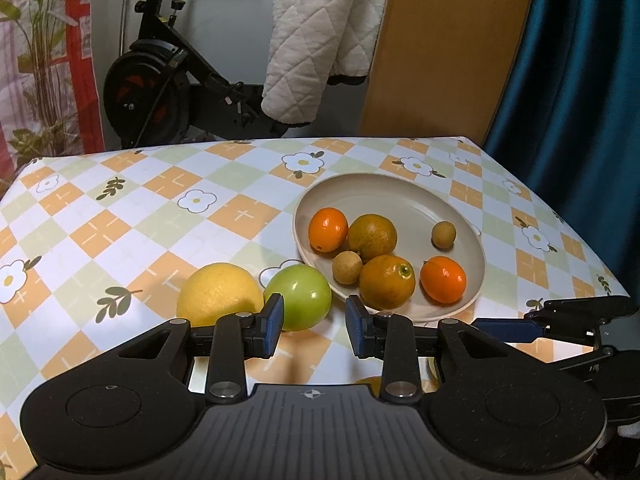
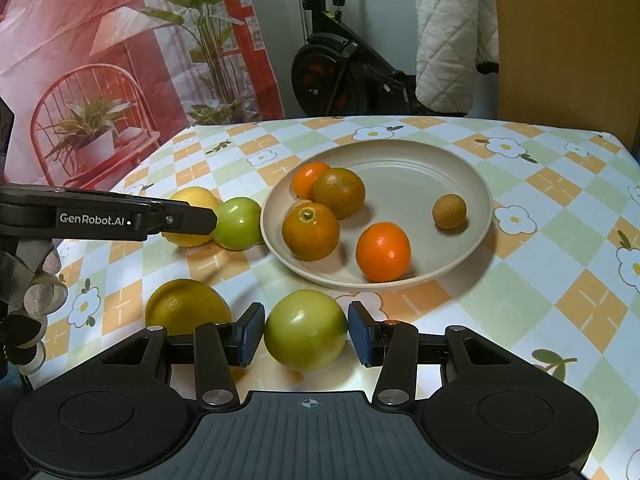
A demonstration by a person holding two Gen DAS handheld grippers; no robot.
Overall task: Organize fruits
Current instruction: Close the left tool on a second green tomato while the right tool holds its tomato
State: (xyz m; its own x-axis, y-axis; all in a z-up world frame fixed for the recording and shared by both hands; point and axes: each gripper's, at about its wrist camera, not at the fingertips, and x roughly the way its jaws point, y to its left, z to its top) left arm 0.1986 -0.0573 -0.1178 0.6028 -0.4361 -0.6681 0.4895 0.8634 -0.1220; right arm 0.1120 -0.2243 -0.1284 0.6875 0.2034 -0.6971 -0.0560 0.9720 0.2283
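Six fruits sit in the plate [image 2: 460, 264]; four wait on the desk [image 1: 120, 216], right tongs [image 2: 306, 334] part-open around a green apple [image 2: 305, 330], left tongs [image 1: 314, 320] part-open, empty

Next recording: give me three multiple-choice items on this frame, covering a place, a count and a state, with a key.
1. Where is the yellow lemon by the left tongs?
A. on the tablecloth beside a green fruit
B. in the plate
C. between the tongs
2. How many small brown fruits are in the plate?
A. one
B. two
C. four
3. The left tongs are:
A. shut on an orange
B. shut on the plate rim
C. open, clamping nothing

Key: A, the yellow lemon lies on the tablecloth, next to the green fruit. B, two small brown fruits lie in the plate. C, bare cloth shows between the left tongs.
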